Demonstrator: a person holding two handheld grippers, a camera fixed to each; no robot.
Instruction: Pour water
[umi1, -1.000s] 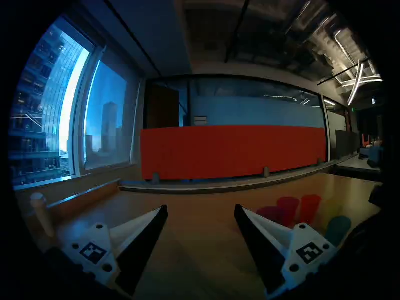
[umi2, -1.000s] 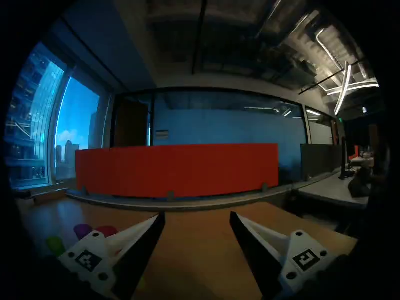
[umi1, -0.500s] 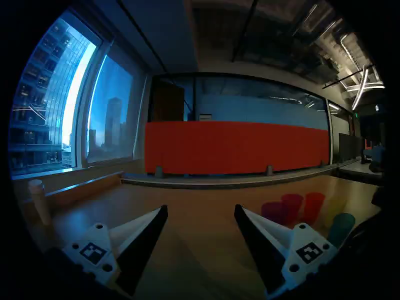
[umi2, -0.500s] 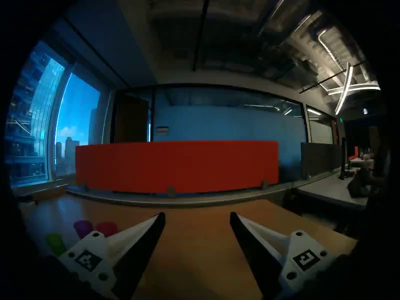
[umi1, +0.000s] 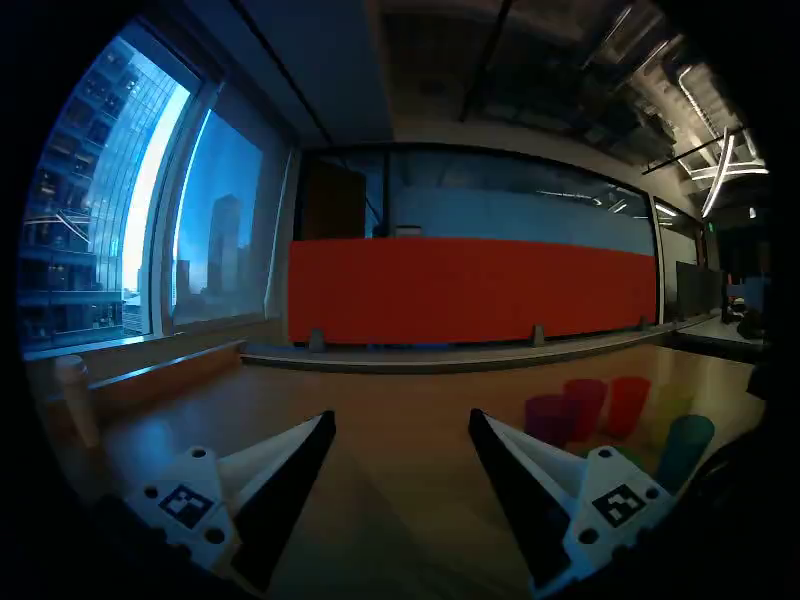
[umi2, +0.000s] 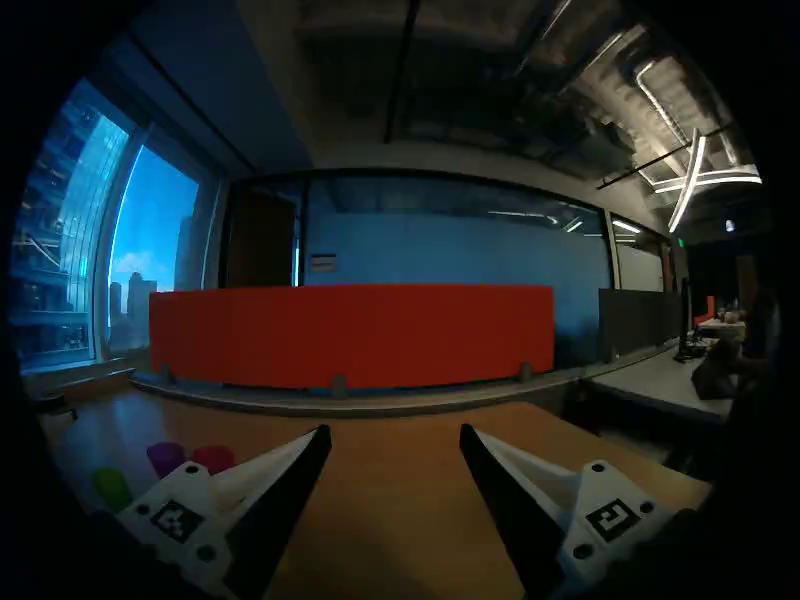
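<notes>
Over the dim table, left gripper and right gripper hold jaws wide, empty, partly hiding coloured cups.

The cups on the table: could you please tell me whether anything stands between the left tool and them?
Nothing visible does. The cups stand on the table ahead and right of the open left tool, with only bare tabletop between.
</notes>
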